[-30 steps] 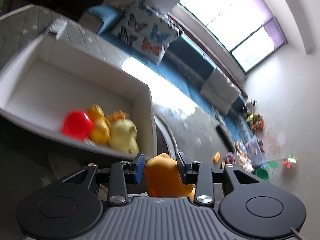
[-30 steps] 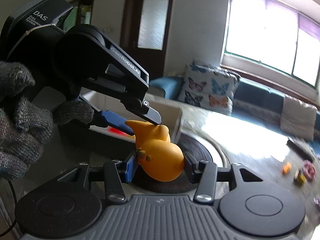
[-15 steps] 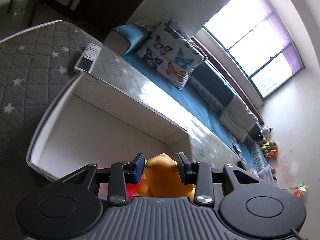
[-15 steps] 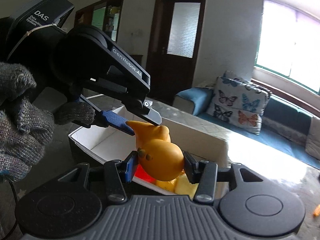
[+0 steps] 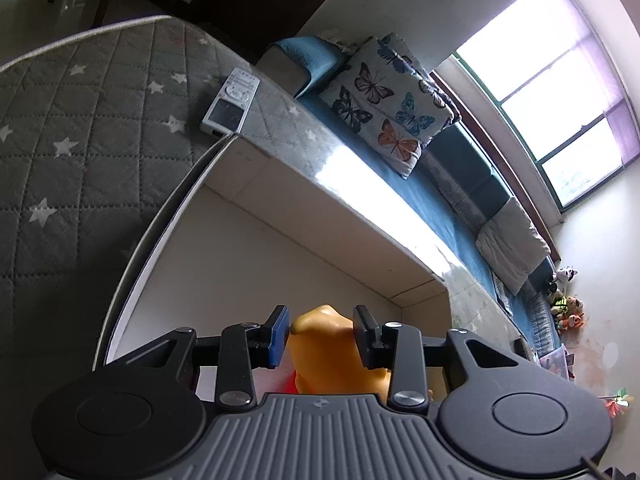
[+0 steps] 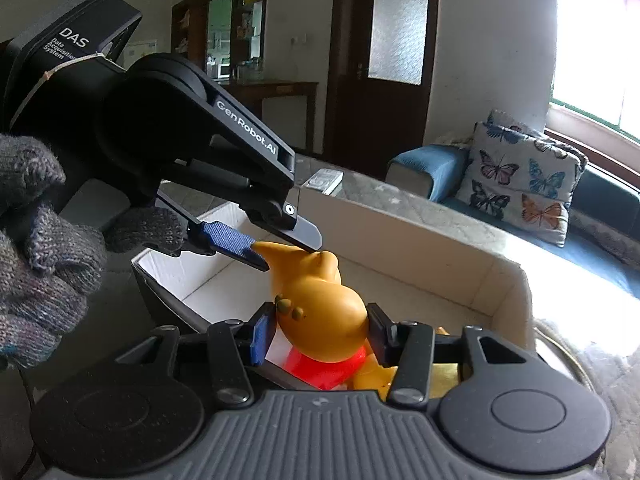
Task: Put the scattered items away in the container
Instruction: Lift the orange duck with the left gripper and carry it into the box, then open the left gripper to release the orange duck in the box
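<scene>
Right gripper [image 6: 320, 334]: jaws clamped on the round belly of an orange rubber toy [image 6: 320, 304], narrowly spread to that width.
Left gripper [image 6: 288, 254]: jaws pinching the toy's pointed upper end, just closing tighter, toy between them; in the left wrist view, both pads against its orange tip.
Orange rubber toy: glossy, smooth, bulb-shaped, small bumps on one side; held above the near rim of the white box [image 6: 500, 276], not yet released.
White box: open-topped, on the grey quilted surface [image 5: 80, 168]; red ball [image 6: 320, 368] and yellow toys [image 6: 372, 376] already inside beneath.
Remote control [image 5: 230, 102]: on the surface beyond the box.
Further scattered items: cannot tell.
</scene>
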The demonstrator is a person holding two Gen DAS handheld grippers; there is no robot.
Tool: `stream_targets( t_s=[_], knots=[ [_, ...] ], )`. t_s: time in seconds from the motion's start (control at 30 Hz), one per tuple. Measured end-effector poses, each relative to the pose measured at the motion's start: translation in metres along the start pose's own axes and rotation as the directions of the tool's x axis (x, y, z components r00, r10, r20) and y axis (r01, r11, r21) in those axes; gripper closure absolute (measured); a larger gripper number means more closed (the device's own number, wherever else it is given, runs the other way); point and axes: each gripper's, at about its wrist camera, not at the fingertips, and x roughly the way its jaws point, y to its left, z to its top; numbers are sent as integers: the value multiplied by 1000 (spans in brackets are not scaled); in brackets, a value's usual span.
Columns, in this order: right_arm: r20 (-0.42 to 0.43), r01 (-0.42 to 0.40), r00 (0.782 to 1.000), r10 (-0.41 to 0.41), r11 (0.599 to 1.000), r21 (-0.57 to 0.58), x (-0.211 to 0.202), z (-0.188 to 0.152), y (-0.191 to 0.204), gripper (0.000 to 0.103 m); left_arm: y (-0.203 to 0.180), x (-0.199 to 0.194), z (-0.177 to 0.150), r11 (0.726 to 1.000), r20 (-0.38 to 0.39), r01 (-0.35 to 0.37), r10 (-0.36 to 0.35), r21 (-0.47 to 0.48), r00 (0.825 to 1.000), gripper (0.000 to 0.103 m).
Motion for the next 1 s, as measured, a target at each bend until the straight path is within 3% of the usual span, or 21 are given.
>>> stream_targets(
  t_s=[1.0],
  knots=[
    [22, 5, 1000, -5, 999, 33, -26, -12, 4, 50, 7, -22, -25, 999, -15, -35, 35, 17, 999, 66]
  ],
)
